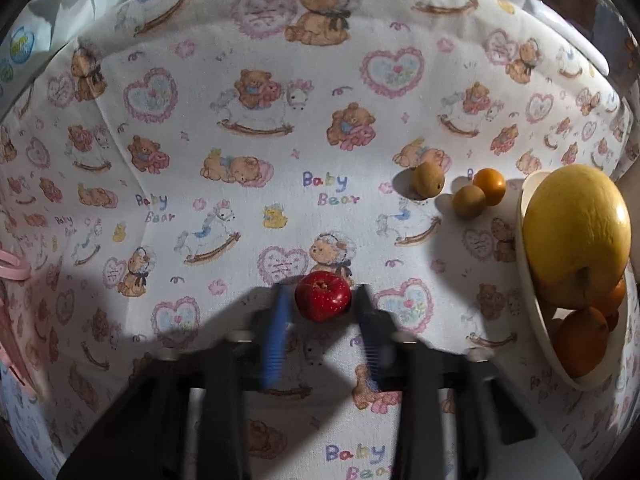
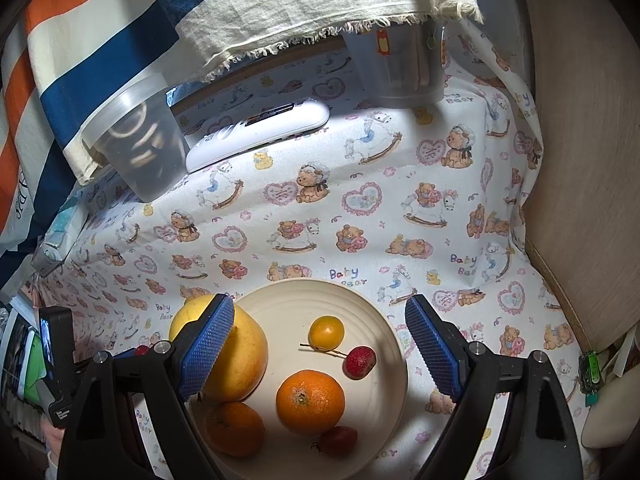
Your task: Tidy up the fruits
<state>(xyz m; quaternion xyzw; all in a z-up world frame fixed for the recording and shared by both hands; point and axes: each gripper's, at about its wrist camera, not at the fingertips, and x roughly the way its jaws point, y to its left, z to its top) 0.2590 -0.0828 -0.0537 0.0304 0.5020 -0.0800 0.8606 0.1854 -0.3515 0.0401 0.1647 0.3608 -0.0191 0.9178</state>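
Note:
My left gripper [image 1: 322, 294] is shut on a small red fruit [image 1: 323, 296], held just above the bear-print cloth [image 1: 240, 184]. To its right, three small yellow-orange fruits [image 1: 469, 201] lie loose on the cloth. A cream plate [image 1: 532, 320] at the right edge carries a big yellow fruit [image 1: 576, 236] and oranges [image 1: 580, 342]. My right gripper [image 2: 320, 304] hangs open over that plate [image 2: 380, 360], with nothing between its pads. On the plate are the yellow fruit [image 2: 248, 356], two oranges [image 2: 310, 400], a small yellow fruit [image 2: 326, 332] and two red fruits [image 2: 360, 362].
At the back stand a clear plastic cup [image 2: 136, 148], a white device [image 2: 260, 132] and a plastic container [image 2: 400, 64] under draped towels [image 2: 300, 4]. A wooden panel [image 2: 580, 160] borders the right side. A pink item [image 1: 12, 268] lies at the cloth's left edge.

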